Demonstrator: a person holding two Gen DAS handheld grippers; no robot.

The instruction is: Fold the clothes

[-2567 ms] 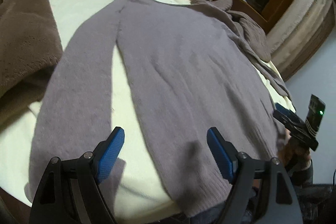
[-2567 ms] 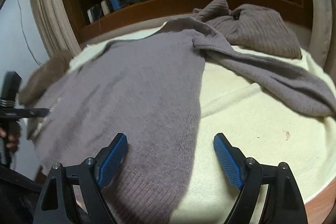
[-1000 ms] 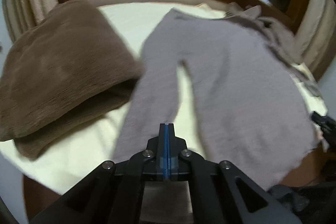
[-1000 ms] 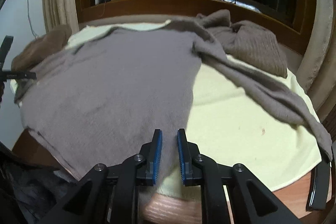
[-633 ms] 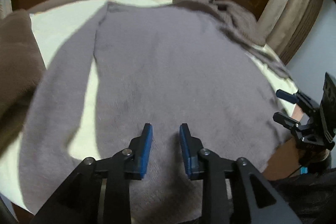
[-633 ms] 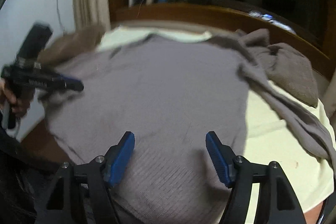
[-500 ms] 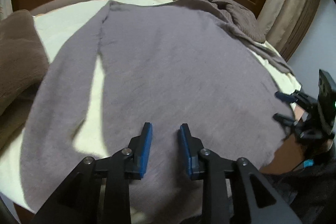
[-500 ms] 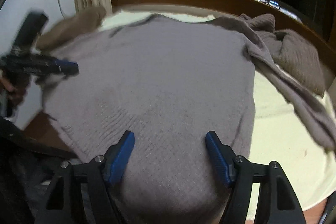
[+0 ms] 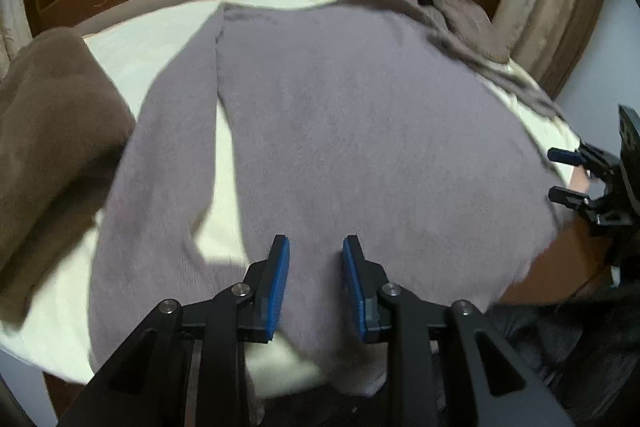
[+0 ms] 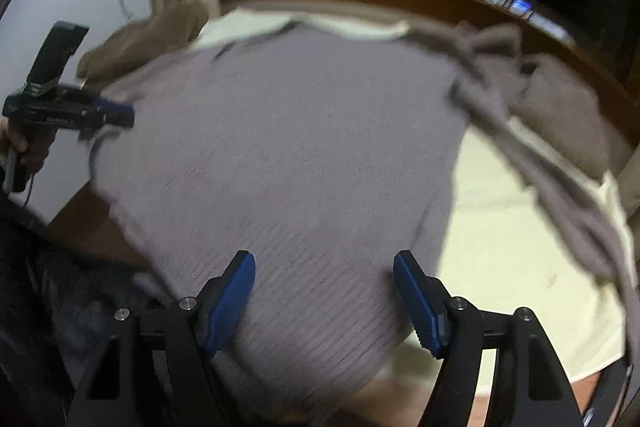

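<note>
Both the left gripper [image 9: 314, 285] and right gripper [image 10: 324, 301] hover parted over the mauve sweater [image 9: 360, 131].

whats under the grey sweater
The grey sweater lies spread on a cream cloth, which shows beside it and between body and sleeve. Whatever lies directly beneath the sweater's body is covered.

Hidden / blurred bits

Right wrist view motion-blurred: sweater [image 10: 304, 155] knit & far shelf items unreadable. Sweater hem drops out of sight below the right tool [image 10: 324, 291]. Left view: hem hidden behind left tool [image 9: 316, 283]; brown garment [image 9: 52, 115] to its left cut by frame edge.
</note>
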